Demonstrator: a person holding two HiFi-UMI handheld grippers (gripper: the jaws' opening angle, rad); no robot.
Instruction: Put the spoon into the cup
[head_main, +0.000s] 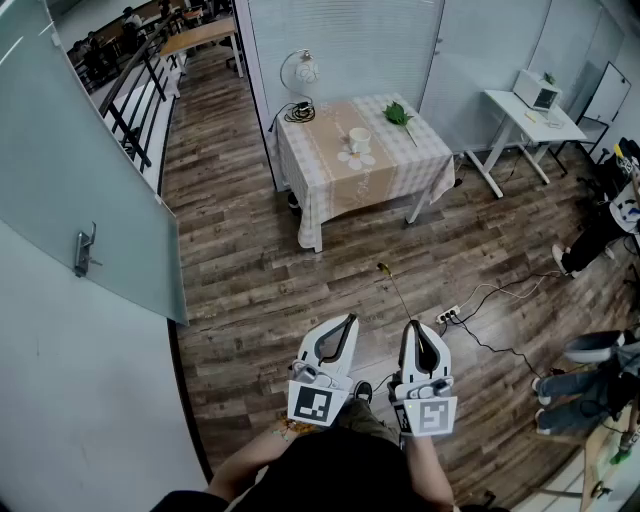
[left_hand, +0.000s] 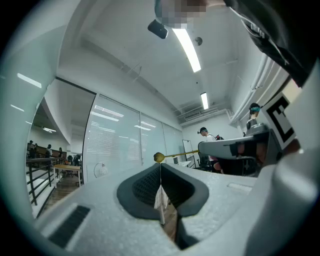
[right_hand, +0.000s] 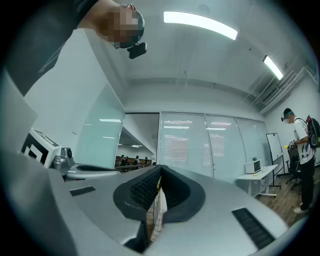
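Observation:
A thin golden spoon (head_main: 392, 288) sticks forward out of my right gripper (head_main: 412, 326), which is shut on its handle low in the head view. In the left gripper view the spoon's bowl (left_hand: 159, 157) shows just past my left gripper (left_hand: 160, 168), whose jaws are shut with nothing between them. My left gripper (head_main: 349, 322) is held beside the right one, over the wooden floor. The white cup (head_main: 359, 139) stands far ahead on a flower-shaped mat on the table (head_main: 330, 175). In the right gripper view a gold sliver of the spoon (right_hand: 158, 183) shows between the shut jaws of my right gripper (right_hand: 159, 173).
The table has a checked cloth and carries a green leaf (head_main: 398, 114). A power strip (head_main: 447, 316) with cables lies on the floor to the right. A white desk (head_main: 525, 117) stands at the back right, a seated person's legs (head_main: 590, 375) at the right edge, a glass door (head_main: 90, 190) at the left.

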